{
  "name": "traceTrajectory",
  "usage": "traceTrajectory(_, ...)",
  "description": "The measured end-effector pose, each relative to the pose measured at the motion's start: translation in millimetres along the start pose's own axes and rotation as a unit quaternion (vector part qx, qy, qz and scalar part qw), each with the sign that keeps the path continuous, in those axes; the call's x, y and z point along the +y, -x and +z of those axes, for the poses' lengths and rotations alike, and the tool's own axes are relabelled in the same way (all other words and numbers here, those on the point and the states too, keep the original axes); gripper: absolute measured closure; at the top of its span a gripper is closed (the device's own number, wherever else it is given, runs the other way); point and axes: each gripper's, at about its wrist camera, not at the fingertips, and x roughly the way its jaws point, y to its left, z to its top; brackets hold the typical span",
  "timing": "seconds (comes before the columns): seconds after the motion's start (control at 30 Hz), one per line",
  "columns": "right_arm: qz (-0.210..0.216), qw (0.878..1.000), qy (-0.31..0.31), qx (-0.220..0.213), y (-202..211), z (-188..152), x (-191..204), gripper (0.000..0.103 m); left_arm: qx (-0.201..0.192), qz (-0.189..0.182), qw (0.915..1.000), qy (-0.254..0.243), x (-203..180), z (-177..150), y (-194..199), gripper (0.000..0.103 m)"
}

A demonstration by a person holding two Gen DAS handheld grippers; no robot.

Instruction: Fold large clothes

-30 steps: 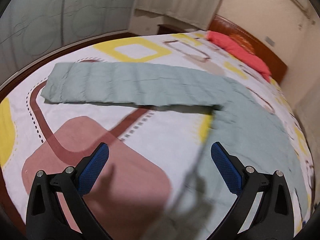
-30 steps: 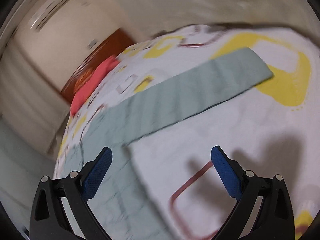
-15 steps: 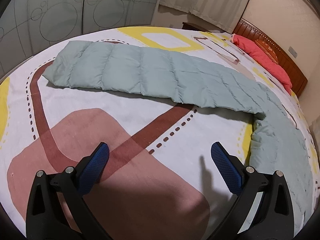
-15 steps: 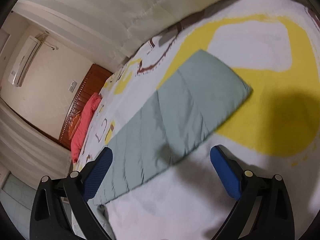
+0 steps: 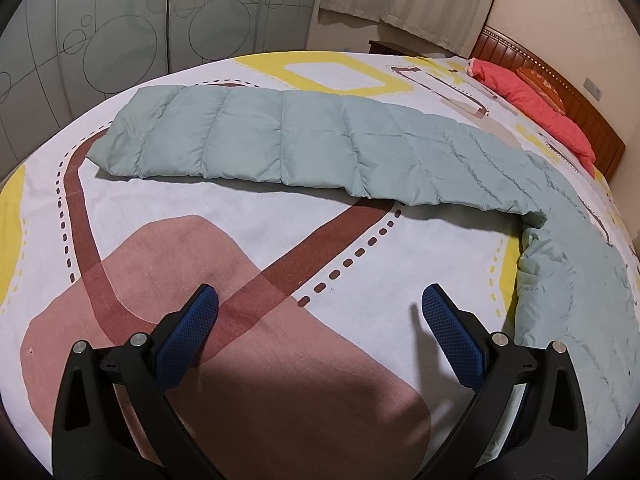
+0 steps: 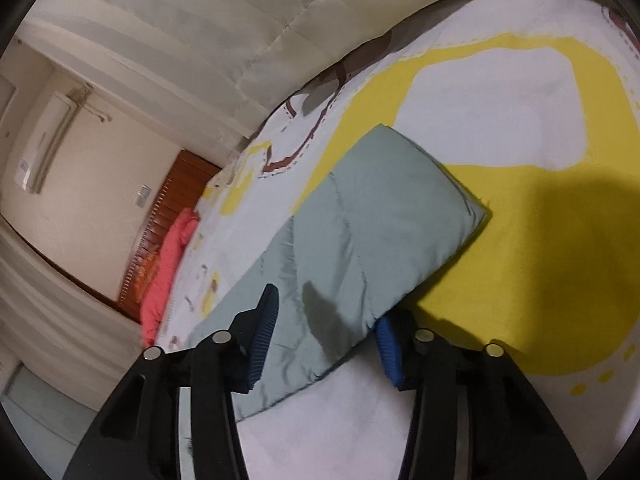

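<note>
Closing right tongs: blue pads stand either side of the near long edge of the pale green quilted garment; the cloth lies between the jaws, left pad over the top face, right pad at the edge; firm contact cannot be told.
Left tongs: released, jaws wide apart, nothing between them; they hang over bare bedspread, well apart from the garment.
Bedspread: white ground with pink patch, brown dashed band and yellow shapes; covers the bed; a dark shadow falls on it at the near edge in the left wrist view.
Garment, left wrist view: long padded strip with cross-stitched panels, lying flat on the bedspread, running from far left toward the right, then bending and coming down the right side toward the near edge.
Garment end, right wrist view: squared folded end rests on a yellow shape of the bedspread, just beyond the right tongs.
Red pillow: at the far right of the bed, against the headboard.
Headboard: brown wood, far right.
Curtain: pale, hanging on the far wall.
Wardrobe doors: grey-green with circle pattern, far left.
Air conditioner: on the wall, far left in the right wrist view.
</note>
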Motion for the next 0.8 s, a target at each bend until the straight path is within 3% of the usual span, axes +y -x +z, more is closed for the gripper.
traceTrajectory(0.07,0.013,1.000,-0.013,-0.004,-1,2,-1,0.045,0.000,0.000,1.0000,0.000,0,0,0,0.002)
traceTrajectory(0.2,0.008,1.000,-0.011,-0.017,-3,5,2,0.043,0.000,-0.003,1.0000,0.002,-1,2,-1,0.002)
traceTrajectory(0.23,0.005,1.000,-0.010,-0.020,-5,6,2,0.045,0.000,-0.005,1.0000,0.004,0,2,0,0.002)
traceTrajectory(0.3,-0.011,1.000,0.000,-0.023,-6,9,5,0.062,-0.003,-0.003,0.9999,0.009,1,4,2,0.002)
traceTrajectory(0.33,-0.010,1.000,0.003,-0.021,-8,10,6,0.087,-0.005,0.001,0.9999,0.015,3,5,3,0.002)
traceTrajectory(0.37,-0.006,1.000,0.004,-0.014,-11,12,7,0.092,-0.005,0.004,0.9998,0.020,5,6,3,0.002)
traceTrajectory(0.6,-0.006,0.993,0.114,-0.022,-2,-2,74,0.096,-0.003,0.031,0.9995,-0.001,4,12,-4,0.002)
traceTrajectory(0.8,0.041,0.971,0.237,0.015,-8,-59,166,0.097,0.002,0.042,0.9990,-0.017,4,14,-8,0.002)
